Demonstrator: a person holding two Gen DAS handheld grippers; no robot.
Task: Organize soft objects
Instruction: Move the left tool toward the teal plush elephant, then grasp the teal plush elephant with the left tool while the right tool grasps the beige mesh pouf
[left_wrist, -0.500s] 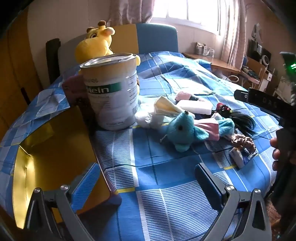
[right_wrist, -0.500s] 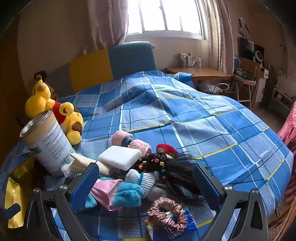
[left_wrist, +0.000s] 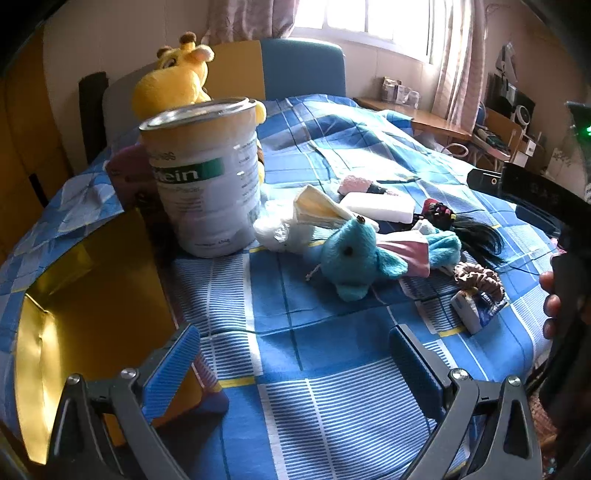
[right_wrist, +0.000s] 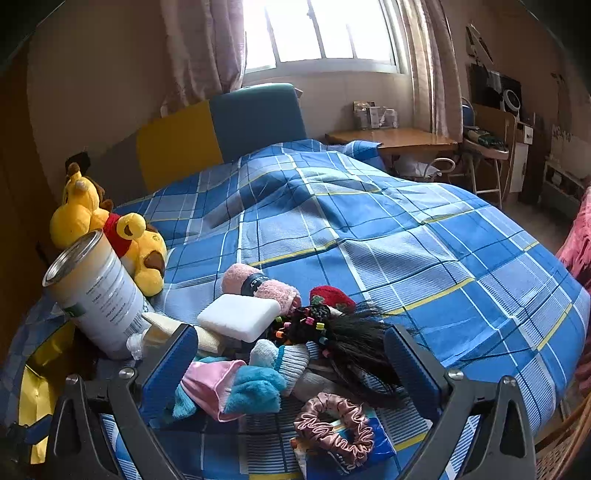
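On the bedspread (left_wrist: 332, 406), the blue plush (left_wrist: 354, 258) lies lengthwise, head toward the tin (left_wrist: 207, 184).

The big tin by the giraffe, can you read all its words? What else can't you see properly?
- Tin: left wrist view shows only "...tein"; the label curves away. Right wrist print is too small.
- Yellow box: inside partly hidden by the left gripper.
- Blue packet: covered by the pink scrunchie.
- Blue plush toy: face hidden behind the right gripper.

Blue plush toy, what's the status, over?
Both grippers, left and right, open, empty. Blue plush toy lies untouched on bed. Tall can stands beside it, not blocking.
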